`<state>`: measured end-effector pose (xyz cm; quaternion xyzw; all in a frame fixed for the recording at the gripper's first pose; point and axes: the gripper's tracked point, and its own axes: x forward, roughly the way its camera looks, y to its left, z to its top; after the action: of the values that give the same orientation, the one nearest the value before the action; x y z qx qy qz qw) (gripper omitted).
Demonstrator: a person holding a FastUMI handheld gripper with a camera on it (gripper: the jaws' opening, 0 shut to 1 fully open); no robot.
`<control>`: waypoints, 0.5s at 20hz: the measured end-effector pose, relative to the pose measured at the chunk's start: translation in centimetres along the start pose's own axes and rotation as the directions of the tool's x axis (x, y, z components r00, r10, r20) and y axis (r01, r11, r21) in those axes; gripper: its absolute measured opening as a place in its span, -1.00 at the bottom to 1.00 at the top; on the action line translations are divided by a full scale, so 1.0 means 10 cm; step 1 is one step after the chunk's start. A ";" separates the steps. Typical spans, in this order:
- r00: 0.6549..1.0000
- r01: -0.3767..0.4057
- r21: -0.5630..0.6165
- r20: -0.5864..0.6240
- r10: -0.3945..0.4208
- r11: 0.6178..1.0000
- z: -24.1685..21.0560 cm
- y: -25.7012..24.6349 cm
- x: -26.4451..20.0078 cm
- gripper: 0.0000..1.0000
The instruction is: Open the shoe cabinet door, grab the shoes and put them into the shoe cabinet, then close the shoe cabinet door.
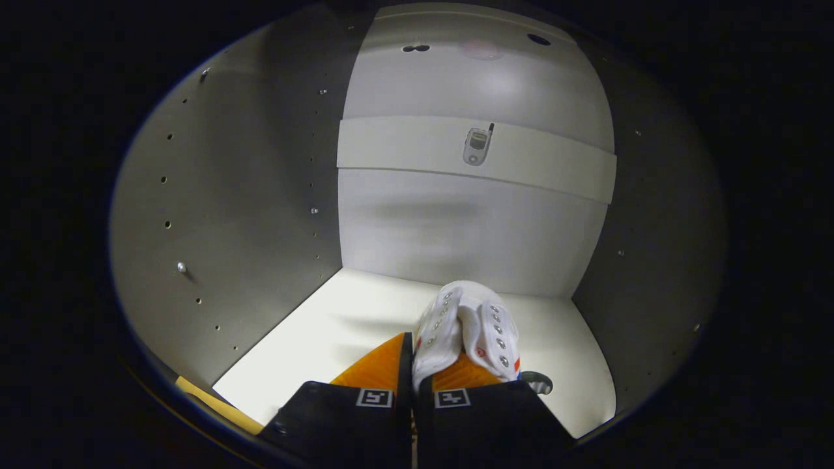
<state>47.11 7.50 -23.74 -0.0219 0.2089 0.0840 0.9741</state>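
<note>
While inside cabinet (273, 195) — jaws clamping shoe (466, 326)

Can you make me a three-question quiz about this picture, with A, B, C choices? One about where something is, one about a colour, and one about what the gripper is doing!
1. Where is the white shoe?
A. Inside the shoe cabinet, over its bottom shelf
B. On a carpet outside the cabinet
C. Hanging from the cabinet's top panel

2. What colour are the gripper's fingers?
A. Green
B. Orange
C. Purple

3. What is the gripper doing?
A. Wide open with nothing in it
B. Pushing a door
C. Pinching the shoe's fabric between its two fingers

Answers:
1. A, because the cabinet's side walls and back panel surround the shoe, and the pale shelf lies beneath it.
2. B, because both fingers ahead of the black gripper body are orange.
3. C, because the fingers stand close together with the white canvas squeezed between them.
</note>
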 end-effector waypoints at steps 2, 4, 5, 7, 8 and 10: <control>1.000 -0.003 -0.013 -0.011 0.003 1.000 -0.01 0.03 -0.02 -0.45; 1.000 -0.008 -0.009 -0.019 0.008 1.000 -0.02 0.08 -0.07 -0.17; 1.000 -0.012 -0.011 -0.022 0.012 1.000 -0.02 0.08 -0.10 -0.07; 1.000 -0.001 -0.022 -0.025 0.001 1.000 -0.02 0.09 -0.17 0.14; 1.000 0.001 -0.022 -0.021 -0.001 1.000 -0.01 0.09 -0.22 0.18; 1.000 0.010 -0.019 -0.018 -0.011 1.000 0.00 0.08 -0.31 0.24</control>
<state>44.18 7.76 -22.46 -0.0331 0.2167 0.0807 0.9723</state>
